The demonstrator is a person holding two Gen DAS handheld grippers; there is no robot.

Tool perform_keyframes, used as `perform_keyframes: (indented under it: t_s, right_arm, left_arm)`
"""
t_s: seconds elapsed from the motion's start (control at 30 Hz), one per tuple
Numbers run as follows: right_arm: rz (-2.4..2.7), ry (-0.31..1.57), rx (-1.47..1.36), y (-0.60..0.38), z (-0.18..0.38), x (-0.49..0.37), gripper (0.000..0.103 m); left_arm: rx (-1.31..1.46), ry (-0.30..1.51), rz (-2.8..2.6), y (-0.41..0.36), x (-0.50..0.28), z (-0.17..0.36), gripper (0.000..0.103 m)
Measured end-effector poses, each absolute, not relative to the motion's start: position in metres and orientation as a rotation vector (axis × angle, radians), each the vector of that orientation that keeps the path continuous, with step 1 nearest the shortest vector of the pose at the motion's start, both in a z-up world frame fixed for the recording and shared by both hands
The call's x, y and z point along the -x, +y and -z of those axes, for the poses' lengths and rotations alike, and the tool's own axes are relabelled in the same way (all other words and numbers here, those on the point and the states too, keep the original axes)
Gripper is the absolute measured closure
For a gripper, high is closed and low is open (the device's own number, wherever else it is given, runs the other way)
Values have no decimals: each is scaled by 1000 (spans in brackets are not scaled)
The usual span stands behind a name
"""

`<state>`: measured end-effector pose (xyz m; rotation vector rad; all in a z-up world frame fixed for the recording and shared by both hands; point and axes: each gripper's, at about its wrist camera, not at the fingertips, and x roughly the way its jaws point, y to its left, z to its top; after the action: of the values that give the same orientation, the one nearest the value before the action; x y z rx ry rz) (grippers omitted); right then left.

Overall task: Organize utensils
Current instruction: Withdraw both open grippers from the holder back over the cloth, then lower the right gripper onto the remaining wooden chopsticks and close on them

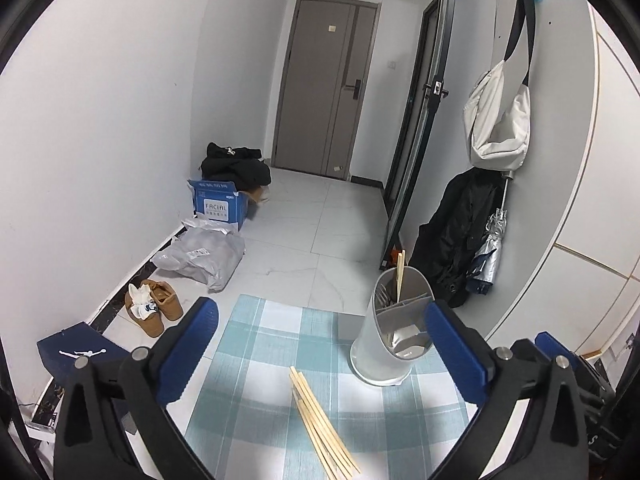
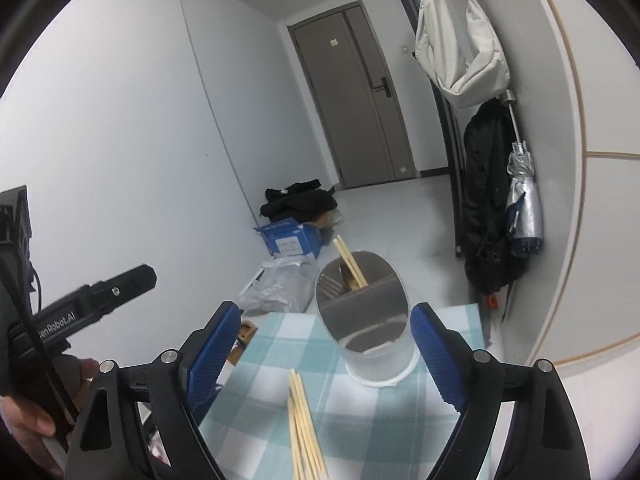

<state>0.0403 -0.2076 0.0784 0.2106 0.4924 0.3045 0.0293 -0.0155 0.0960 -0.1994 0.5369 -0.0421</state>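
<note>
A white utensil holder (image 1: 390, 332) with a grey divider stands on a blue-and-white checked cloth (image 1: 256, 360). Upright chopsticks (image 1: 400, 276) and forks (image 1: 383, 294) sit in its back compartment. Several loose wooden chopsticks (image 1: 320, 428) lie on the cloth in front. My left gripper (image 1: 320, 308) is open above them, holding nothing. In the right wrist view the holder (image 2: 372, 344) is just ahead of my right gripper (image 2: 325, 312), which is open and empty over the loose chopsticks (image 2: 304, 432). A hand (image 2: 28, 420) holds the left gripper's body at the left.
On the floor to the left are brown shoes (image 1: 154, 306), a grey plastic bag (image 1: 204, 256), a blue box (image 1: 218, 204) and black clothes (image 1: 236, 168). A white bag (image 1: 498, 120), dark coat (image 1: 456, 236) and folded umbrella (image 1: 490, 248) hang on the right wall. A door (image 1: 324, 92) is at the far end.
</note>
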Motion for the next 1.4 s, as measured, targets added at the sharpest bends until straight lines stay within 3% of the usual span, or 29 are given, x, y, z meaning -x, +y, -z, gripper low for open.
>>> perform_keyframes:
  t_s: [0.5, 1.4]
  right_arm:
    - [-263, 559, -139, -203, -12, -5, 12]
    - [-200, 979, -118, -200, 63, -72, 14]
  left_arm:
    - [168, 573, -30, -7, 1, -43, 1]
    - [364, 844, -94, 31, -32, 37, 1]
